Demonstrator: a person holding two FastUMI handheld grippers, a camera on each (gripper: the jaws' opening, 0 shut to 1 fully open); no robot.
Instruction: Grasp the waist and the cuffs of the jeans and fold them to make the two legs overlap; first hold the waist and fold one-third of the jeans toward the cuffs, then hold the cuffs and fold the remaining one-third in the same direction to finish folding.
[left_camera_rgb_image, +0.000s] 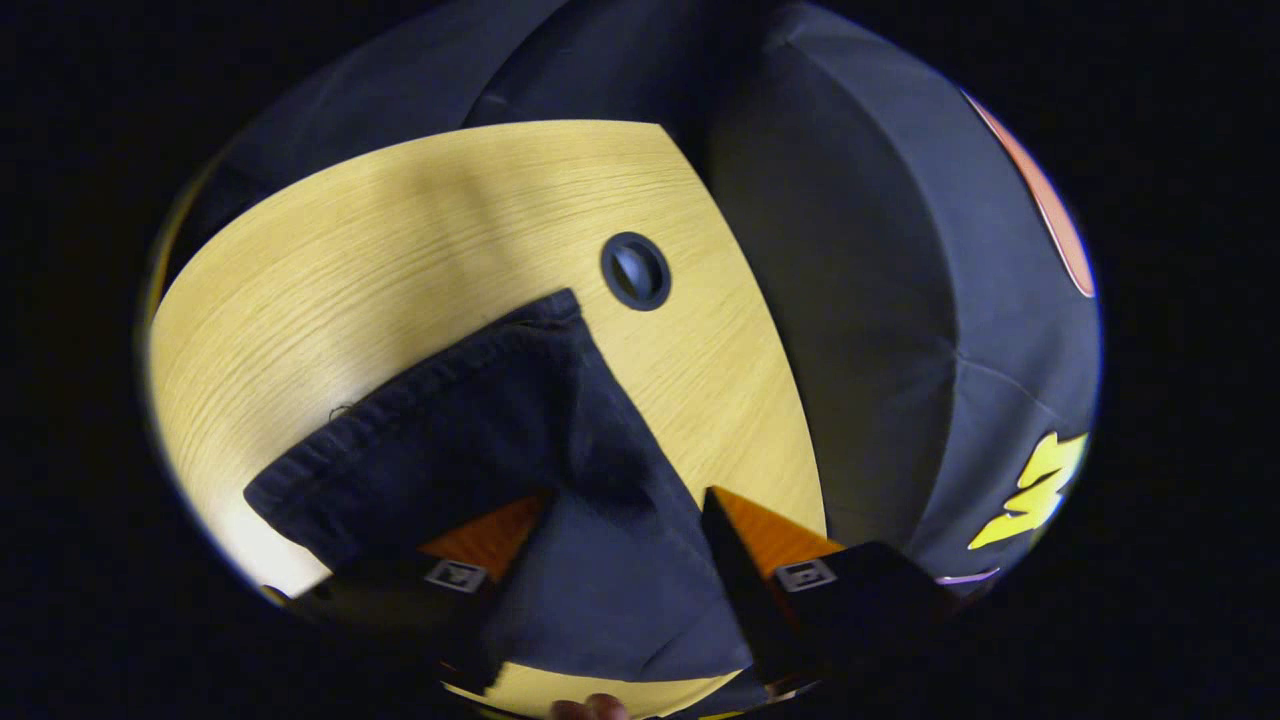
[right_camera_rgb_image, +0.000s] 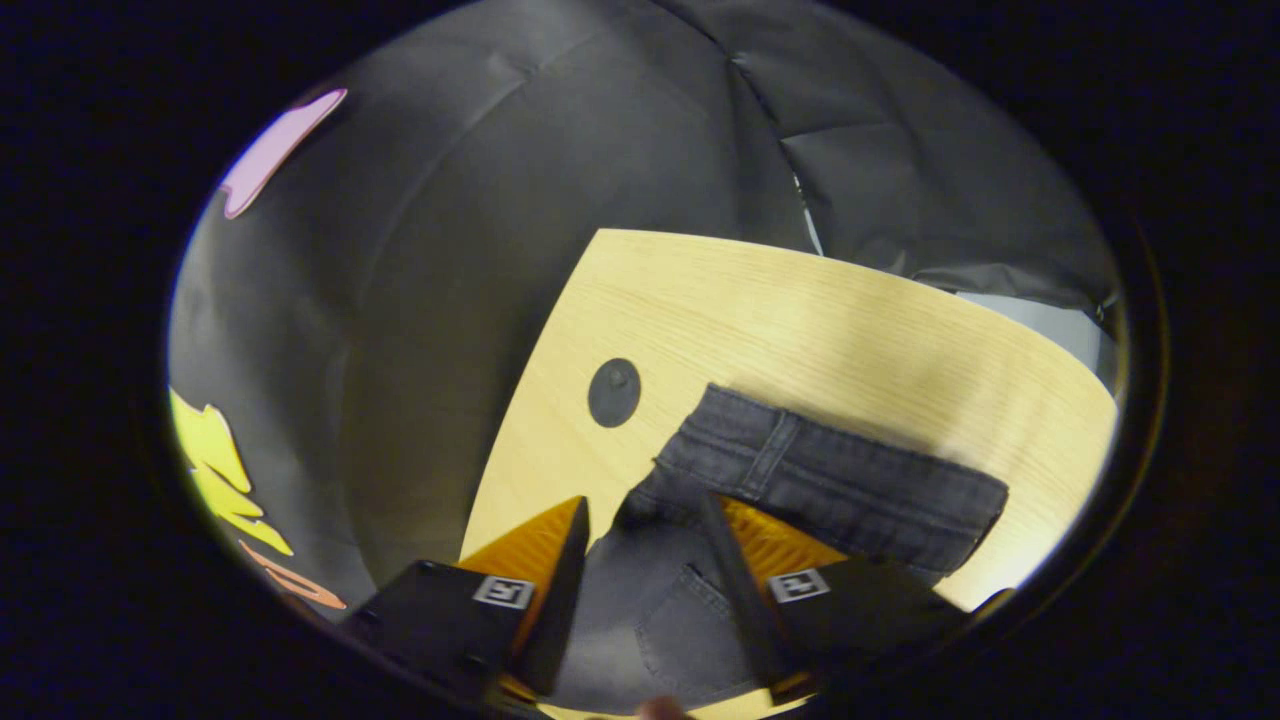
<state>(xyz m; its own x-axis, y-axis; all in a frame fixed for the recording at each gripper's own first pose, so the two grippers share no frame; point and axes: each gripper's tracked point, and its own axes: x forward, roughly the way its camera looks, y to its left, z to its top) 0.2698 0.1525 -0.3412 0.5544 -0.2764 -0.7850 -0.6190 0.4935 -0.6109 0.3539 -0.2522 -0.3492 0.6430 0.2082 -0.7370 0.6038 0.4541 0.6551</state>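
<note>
Dark jeans (left_camera_rgb_image: 520, 440) lie near the table (left_camera_rgb_image: 330, 270) edge, just beside a round grommet (left_camera_rgb_image: 635, 270). Left gripper (left_camera_rgb_image: 620, 520) and right gripper (right_camera_rgb_image: 645, 525) both spread, denim between fingers, unpinched. Bare wood beyond the cuff and waistband (right_camera_rgb_image: 830, 480).

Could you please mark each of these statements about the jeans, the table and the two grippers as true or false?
1. The jeans lie on a light wooden table. True.
2. The round grommet in the table is covered by the denim. False: it sits bare, just beyond the cloth's corner.
3. In the right gripper view the waistband with a belt loop lies ahead of the right gripper. True.
4. The left gripper hangs far from any cloth. False: denim lies between its open fingers.
5. The jeans are bright red. False: they are dark.
</note>
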